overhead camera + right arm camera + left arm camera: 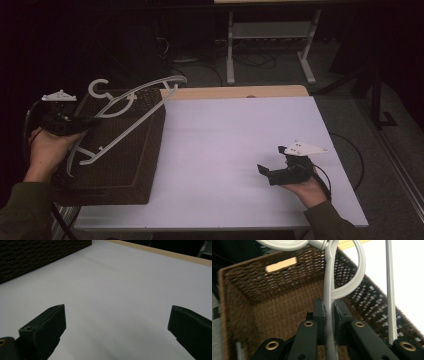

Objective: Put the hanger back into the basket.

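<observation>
Wicker basket (115, 150) sits at the table's (240, 145) left edge; its visible interior looks bare. Left claw (328, 315) clenches the grey hanger (125, 112) above it, so lowering and letting go seem left. Right claw (272, 167) rests released near the right edge.

I see a dim high view: the room around the pale worktop (225, 150) falls into near black. In the left gripper view the basket (274, 302) edges blur, and the worktop glares white.
</observation>
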A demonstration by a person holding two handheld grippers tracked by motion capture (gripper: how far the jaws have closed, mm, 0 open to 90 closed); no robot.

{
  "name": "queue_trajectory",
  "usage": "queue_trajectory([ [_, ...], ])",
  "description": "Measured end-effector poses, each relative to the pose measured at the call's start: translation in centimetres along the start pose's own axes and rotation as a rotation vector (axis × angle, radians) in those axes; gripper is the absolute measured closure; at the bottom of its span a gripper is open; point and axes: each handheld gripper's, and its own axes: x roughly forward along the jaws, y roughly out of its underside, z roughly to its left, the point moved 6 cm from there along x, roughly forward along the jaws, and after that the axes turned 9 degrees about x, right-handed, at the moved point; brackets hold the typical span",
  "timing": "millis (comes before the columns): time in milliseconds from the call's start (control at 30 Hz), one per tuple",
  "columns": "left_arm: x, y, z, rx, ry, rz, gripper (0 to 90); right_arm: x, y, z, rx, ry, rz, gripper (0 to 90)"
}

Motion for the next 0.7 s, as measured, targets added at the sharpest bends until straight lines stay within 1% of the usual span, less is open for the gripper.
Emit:
queue_trajectory([
  [100,-0.4,0.8,0.8,-0.013,-0.008,-0.003,82.1,0.0,0.0,0.0,0.003,0.004,-0.002,1.0],
  [300,-0.8,2.2,2.1,-0.025,-0.031,0.005,82.1,0.0,0.0,-0.1,0.009,0.01,-0.005,1.0],
  [367,-0.9,2.6,2.5,-0.029,-0.042,0.01,82.1,0.0,0.0,-0.1,0.006,0.012,-0.006,1.0],
  [400,-1.0,2.9,2.7,-0.021,-0.046,0.02,82.0,0.0,0.0,-0.1,0.008,0.012,-0.005,1.1],
  [433,-1.0,3.1,2.9,-0.021,-0.05,0.025,82.1,0.0,0.0,-0.1,0.009,0.012,-0.005,1.1],
  [500,-1.0,3.6,3.3,-0.028,-0.056,0.034,82.1,0.0,0.0,-0.1,0.009,0.012,-0.003,1.1],
  [600,-1.1,4.0,3.8,-0.032,-0.063,0.04,82.1,0.0,0.0,-0.1,0.013,0.014,-0.001,1.1],
  [700,-1.2,4.4,4.3,-0.045,-0.072,0.038,82.0,0.0,0.0,-0.2,0.012,0.015,-0.001,1.0],
])
